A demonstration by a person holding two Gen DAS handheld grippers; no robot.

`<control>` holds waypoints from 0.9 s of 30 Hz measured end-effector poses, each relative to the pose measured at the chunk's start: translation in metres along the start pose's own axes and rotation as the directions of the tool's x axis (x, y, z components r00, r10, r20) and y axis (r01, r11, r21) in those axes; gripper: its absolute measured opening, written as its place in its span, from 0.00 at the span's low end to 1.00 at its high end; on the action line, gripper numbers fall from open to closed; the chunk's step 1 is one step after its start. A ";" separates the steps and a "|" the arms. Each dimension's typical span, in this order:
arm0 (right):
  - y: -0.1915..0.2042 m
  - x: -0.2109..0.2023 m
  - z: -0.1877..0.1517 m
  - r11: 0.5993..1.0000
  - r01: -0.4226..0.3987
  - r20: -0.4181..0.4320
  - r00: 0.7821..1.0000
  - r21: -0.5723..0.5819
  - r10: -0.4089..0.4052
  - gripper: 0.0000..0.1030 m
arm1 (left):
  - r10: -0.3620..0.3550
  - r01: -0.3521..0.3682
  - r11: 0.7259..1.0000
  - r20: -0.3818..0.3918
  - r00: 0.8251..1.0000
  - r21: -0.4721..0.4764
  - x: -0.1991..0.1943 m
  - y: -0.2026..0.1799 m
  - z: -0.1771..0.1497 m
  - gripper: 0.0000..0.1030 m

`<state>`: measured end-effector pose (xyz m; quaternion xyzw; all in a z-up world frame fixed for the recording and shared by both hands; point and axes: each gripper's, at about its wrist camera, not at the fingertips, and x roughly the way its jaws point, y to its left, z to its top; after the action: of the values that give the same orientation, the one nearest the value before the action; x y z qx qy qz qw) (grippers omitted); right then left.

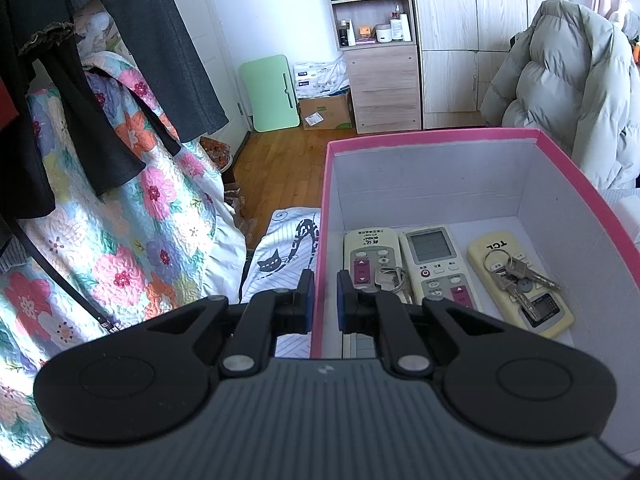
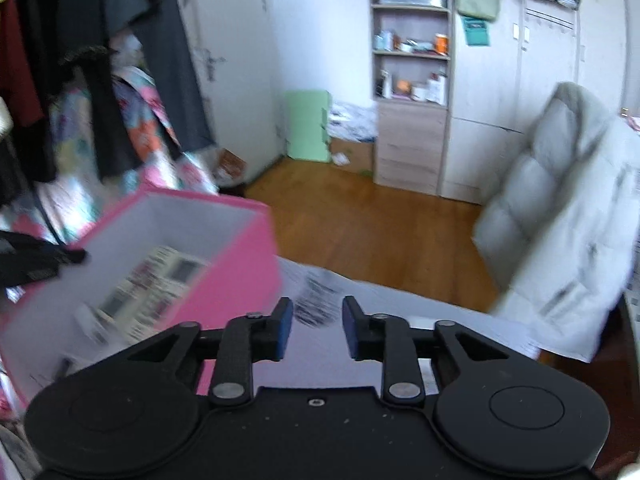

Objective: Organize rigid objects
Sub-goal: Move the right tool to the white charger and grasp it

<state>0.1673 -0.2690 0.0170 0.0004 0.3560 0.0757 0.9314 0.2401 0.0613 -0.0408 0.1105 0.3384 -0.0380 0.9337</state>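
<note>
A pink box (image 1: 432, 138) with white inside walls holds three remote controls: a white one (image 1: 370, 258) at the left, a white one with a screen (image 1: 436, 268) in the middle, and a yellowed one (image 1: 520, 284) at the right. One bunch of keys (image 1: 516, 276) lies on the yellowed remote, another (image 1: 394, 280) between the two white ones. My left gripper (image 1: 325, 296) is shut on the box's left wall, one pad on each side. In the blurred right wrist view, my right gripper (image 2: 318, 328) is open and empty over a white sheet (image 2: 400, 304), right of the pink box (image 2: 240, 276).
The box rests on a cat-print sheet (image 1: 288, 256). A floral quilt (image 1: 120, 240) and hanging dark clothes (image 1: 80, 60) fill the left. A padded grey coat (image 1: 560, 92) sits at the right. Wooden floor (image 1: 280, 164), a shelf cabinet (image 1: 376, 40) and a green board (image 1: 270, 94) lie beyond.
</note>
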 end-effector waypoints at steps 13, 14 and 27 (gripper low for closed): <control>-0.071 0.065 -0.031 0.989 0.036 -0.118 0.993 0.146 -0.018 0.68 | 0.011 -0.011 1.000 -0.007 1.000 0.004 -0.001 0.000 -0.001 0.09; -0.072 0.073 -0.031 0.987 0.042 -0.131 0.991 0.153 -0.022 0.68 | 0.011 -0.011 1.000 -0.007 1.000 0.004 -0.001 0.000 0.000 0.09; -0.067 0.118 -0.038 0.967 0.195 -0.126 0.976 0.165 -0.176 0.68 | 0.015 -0.015 1.000 -0.008 1.000 0.014 0.001 -0.002 -0.001 0.09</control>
<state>0.2382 -0.3204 -0.0930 0.0454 0.4106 -0.0438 0.9096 0.2395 0.0595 -0.0426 0.1199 0.3410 -0.0328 0.9318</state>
